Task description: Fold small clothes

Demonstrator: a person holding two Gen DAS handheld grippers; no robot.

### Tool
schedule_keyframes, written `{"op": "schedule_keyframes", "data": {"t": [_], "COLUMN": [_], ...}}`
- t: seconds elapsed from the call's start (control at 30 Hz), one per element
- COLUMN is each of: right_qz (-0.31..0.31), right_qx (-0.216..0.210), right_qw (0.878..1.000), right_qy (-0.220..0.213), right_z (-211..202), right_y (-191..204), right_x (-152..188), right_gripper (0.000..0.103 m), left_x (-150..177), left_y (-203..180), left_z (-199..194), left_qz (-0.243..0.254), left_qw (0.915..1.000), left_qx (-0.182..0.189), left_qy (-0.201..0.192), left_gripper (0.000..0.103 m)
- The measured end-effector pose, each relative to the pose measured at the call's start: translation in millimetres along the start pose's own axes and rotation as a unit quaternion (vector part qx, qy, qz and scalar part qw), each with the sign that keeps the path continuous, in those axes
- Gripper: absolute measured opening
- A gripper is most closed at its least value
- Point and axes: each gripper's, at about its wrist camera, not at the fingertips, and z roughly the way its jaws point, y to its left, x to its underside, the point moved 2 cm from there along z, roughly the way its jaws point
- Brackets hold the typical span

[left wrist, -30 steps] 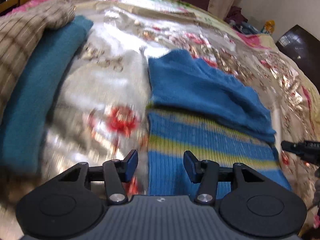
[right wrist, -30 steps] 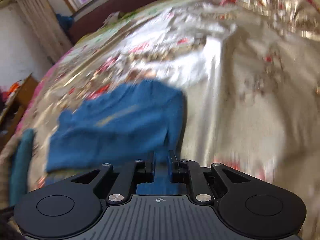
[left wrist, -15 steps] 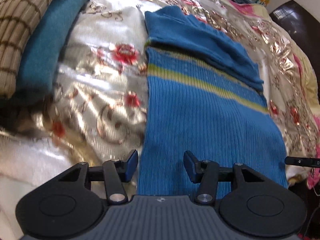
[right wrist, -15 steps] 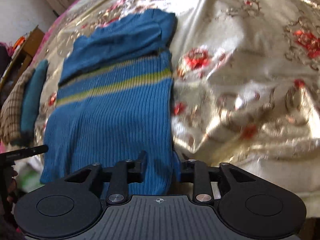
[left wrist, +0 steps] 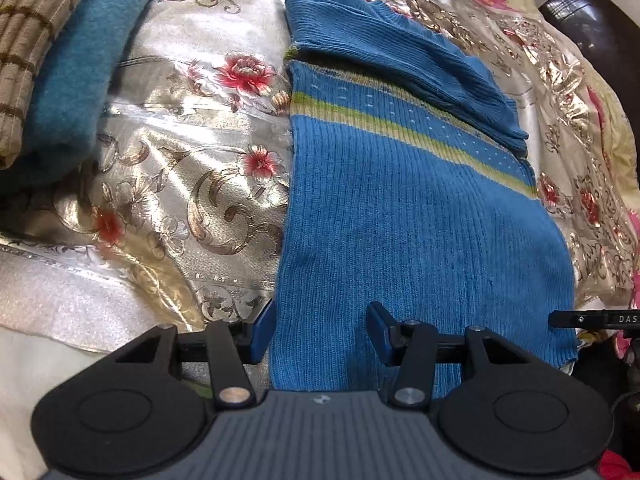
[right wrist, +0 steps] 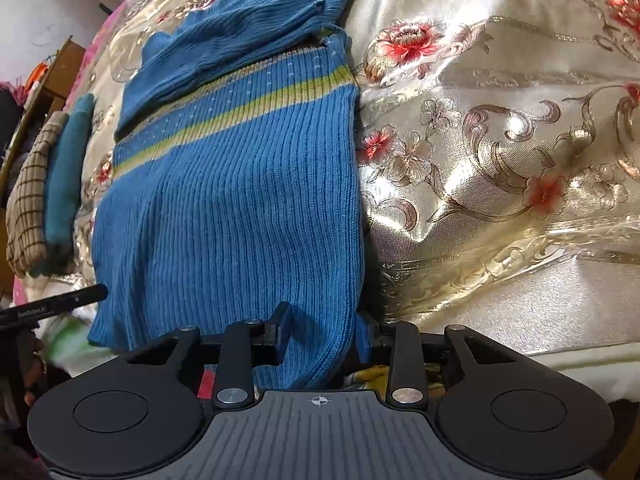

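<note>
Sweater (blue, ribbed) lies flat on the bedspread; left gripper gapes over its near hem, right gripper is opening around the near-right corner.

A shiny gold bedspread with red flowers covers the bed on both sides of the jaws. Far ahead of the right jaws, to their left, stand a pale wall and wooden furniture. Daylight glares off the fabric.

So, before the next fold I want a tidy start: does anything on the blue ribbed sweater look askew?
Mostly tidy. The blue ribbed sweater lies flat, though its folded-over sleeve crosses the chest at a slant.
</note>
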Motion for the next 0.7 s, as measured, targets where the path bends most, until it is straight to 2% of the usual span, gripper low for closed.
{"op": "schedule_keyframes", "data": {"t": [0.07,0.23,0.43,0.7], "right_qz": [0.005,0.002,0.009,0.023], "right_qx": [-0.005,-0.029,-0.045,-0.058], "right_qw": [1.000,1.000,0.999,0.998], "right_qy": [0.001,-0.005,-0.003,-0.005], "right_z": [-0.2,-8.2,-4.4,-2.3], "right_y": [-2.3,-3.6,-2.7,-5.6], "right_x": [0.0,4.0,5.4,6.6], "right_gripper": [0.033,0.023,0.023,0.026], "left_x": [-0.6,5.4,7.8,4.9], "left_y": [0.5,1.2,6.4,5.6], "left_z": [-0.1,-2.8,-4.4,0.9], "left_qz": [-0.004,0.002,-0.016,-0.014], "left_qw": [1.0000,0.9999,0.9998,0.9994], "left_qx": [-0.001,-0.003,-0.004,-0.009], "left_qy": [-0.002,0.010,0.013,0.031], "left_gripper": [0.048,0.045,0.045,0.044]}}
